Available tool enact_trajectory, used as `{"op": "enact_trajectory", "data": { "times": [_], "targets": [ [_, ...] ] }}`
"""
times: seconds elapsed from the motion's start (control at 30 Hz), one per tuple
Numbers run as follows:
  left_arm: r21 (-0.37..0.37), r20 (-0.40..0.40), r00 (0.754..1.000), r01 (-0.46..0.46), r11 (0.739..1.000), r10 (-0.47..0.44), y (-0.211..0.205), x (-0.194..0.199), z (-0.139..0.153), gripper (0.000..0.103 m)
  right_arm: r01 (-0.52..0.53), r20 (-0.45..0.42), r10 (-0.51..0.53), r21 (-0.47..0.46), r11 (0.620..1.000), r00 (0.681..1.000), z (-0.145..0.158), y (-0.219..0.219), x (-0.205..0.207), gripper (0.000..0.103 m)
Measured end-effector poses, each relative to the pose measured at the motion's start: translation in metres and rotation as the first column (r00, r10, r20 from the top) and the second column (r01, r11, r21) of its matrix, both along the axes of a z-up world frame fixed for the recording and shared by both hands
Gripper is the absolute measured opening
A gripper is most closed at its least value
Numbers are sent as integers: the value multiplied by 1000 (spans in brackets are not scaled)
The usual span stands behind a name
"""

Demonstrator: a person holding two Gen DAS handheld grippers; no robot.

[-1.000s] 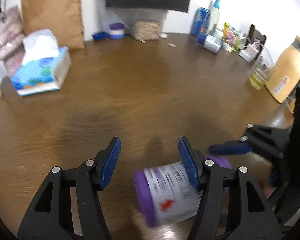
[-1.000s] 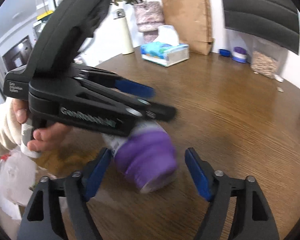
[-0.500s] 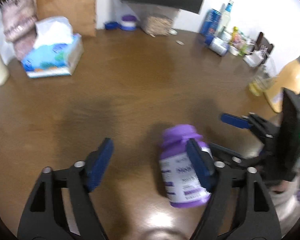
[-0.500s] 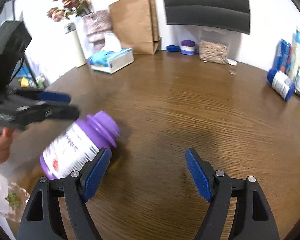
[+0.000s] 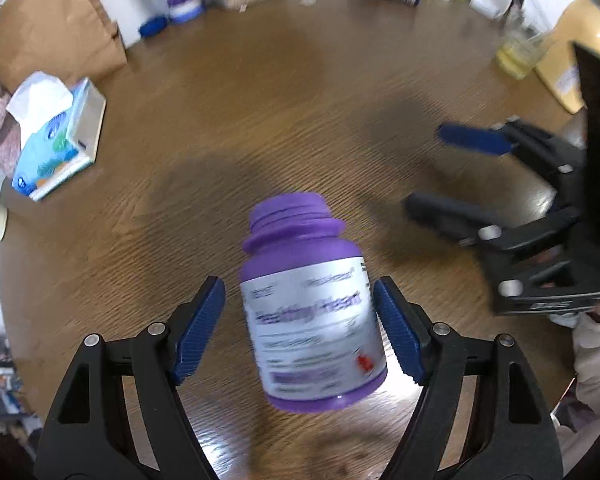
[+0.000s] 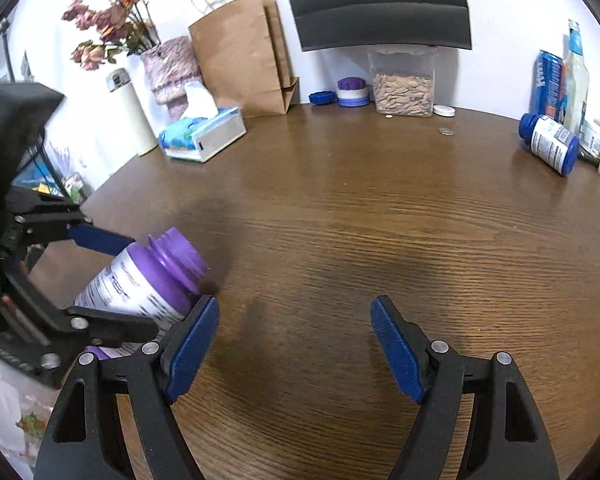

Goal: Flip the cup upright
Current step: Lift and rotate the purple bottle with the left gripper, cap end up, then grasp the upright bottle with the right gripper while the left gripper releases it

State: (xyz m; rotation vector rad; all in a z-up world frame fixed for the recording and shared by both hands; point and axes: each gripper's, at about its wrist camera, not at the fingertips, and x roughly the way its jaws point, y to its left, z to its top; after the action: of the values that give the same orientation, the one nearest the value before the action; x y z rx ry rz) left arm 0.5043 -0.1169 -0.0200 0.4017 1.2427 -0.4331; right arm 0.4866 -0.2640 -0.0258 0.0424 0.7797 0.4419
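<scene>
Left gripper and right gripper both hold jaws spread wide.

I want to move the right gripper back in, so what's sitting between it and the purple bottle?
Nothing but bare wood table. In the right wrist view, the purple bottle sits just left of the open right gripper, between the left gripper's fingers.

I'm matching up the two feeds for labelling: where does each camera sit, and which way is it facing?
Left wrist: sits on the left tool, looking down along its fingers at the purple bottle between them on the wooden table; the right tool and a sleeve show at the right edge.
Right wrist: sits on the right tool, looking low across the table toward the wall; its open fingers are empty, the left tool at the left edge.
Shared: the bottle, tissue box, paper bag.
</scene>
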Motion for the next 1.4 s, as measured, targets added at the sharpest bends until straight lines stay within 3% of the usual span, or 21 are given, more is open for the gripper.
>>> {"op": "enact_trajectory", "data": {
  "times": [0.17, 0.33, 0.47, 0.57, 0.63, 0.7, 0.93, 1.0, 1.03, 1.17, 1.27, 1.33, 1.4],
  "targets": [
    [81, -31, 1000, 0, 997, 3, -2, 4, -13, 61, 3, 27, -4, 40, 999, 1000, 9, -7, -4, 82],
    [177, 92, 992, 66, 982, -84, -17, -16, -7, 60, 4, 41, -8, 104, 995, 999, 16, -15, -5, 82],
    [163, 238, 964, 78, 984, -115, -21, -34, 31, 60, -33, 57, 19, 254, 967, 998, 24, -27, -7, 86],
    [125, 321, 944, 39, 991, -78, -21, -47, 65, 60, -86, 86, 57, 395, 914, 995, 34, -35, -13, 86],
    [104, 395, 916, 31, 994, -70, -23, -64, 84, 60, -184, 115, 145, 528, 829, 983, 43, -37, -19, 87],
    [92, 451, 889, 41, 995, -79, -24, -73, 96, 61, -247, 137, 206, 601, 760, 969, 51, -34, -23, 87],
    [9, 567, 820, 81, 997, -72, -32, -126, 130, 61, -314, 80, 363, 691, 651, 928, 76, 2, -31, 88],
    [-17, 588, 805, 101, 995, -71, -30, -132, 134, 61, -347, 91, 398, 688, 638, 913, 86, 13, -40, 86],
    [-32, 608, 791, 110, 993, -68, -27, -140, 137, 60, -364, 114, 401, 686, 630, 909, 91, 15, -44, 68],
    [-98, 614, 789, 100, 990, -19, -14, -148, 139, 61, -382, 153, 363, 569, 728, 919, 106, 29, -64, 68],
    [-191, 541, 840, 74, 979, 42, -4, -146, 131, 61, -360, 207, 300, 391, 847, 931, 113, 45, -86, 68],
    [-249, 484, 872, 65, 966, 67, 1, -144, 122, 62, -333, 231, 271, 299, 894, 934, 113, 50, -97, 68],
    [-260, 466, 881, 51, 964, 79, 2, -143, 113, 63, -322, 230, 264, 272, 907, 937, 112, 50, -102, 68]
  ]
}}
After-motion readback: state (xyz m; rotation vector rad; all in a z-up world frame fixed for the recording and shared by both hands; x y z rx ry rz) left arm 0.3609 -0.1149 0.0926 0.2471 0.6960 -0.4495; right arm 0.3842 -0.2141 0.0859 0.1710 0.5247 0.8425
